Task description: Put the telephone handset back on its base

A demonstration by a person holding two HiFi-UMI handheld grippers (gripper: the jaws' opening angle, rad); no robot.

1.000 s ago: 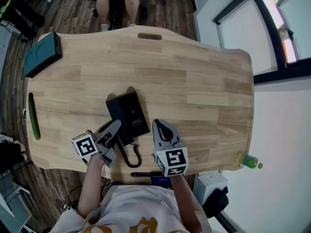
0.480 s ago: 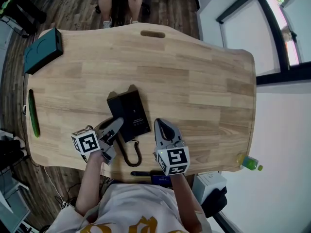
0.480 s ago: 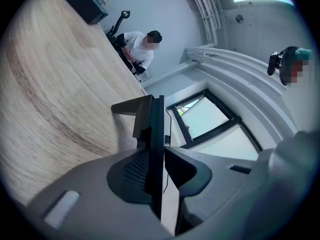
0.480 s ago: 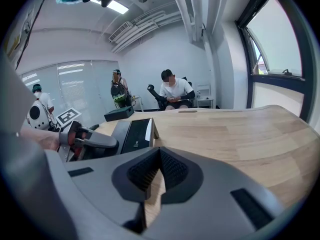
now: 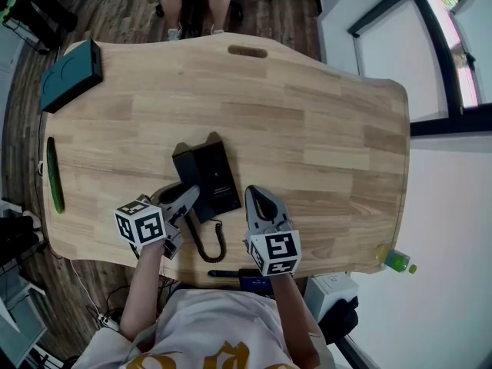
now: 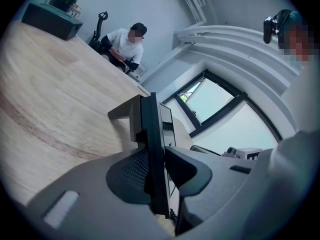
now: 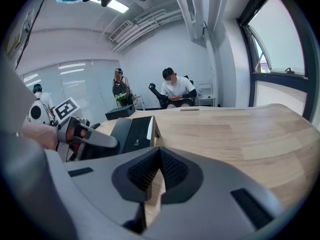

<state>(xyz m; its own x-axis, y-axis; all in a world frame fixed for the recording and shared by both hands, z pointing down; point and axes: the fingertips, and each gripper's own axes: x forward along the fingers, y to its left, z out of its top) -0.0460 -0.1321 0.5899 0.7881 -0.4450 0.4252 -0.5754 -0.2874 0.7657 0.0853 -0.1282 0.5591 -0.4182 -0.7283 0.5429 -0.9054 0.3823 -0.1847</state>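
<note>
Left gripper view shows the left claw point(image 6: 159, 170) clenched on the black handset point(image 6: 150, 134), edge-on against the base point(image 5: 217, 177) at mid-frame on the desk point(image 5: 323, 129) (seated or not, I cannot tell). Released crooked, it could tip off the cradle or be dragged by the coiled cord point(image 5: 209, 244); the right claw point(image 7: 160, 159) hangs closed, empty.

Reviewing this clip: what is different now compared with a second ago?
Very little. The left gripper has rolled slightly, so its marker cube shows a second face. It stays closed on the near end of the handset, beside the base. Nothing was taken hold of or let go. The handset, the base and the shut, empty right gripper stayed where they were.
</note>
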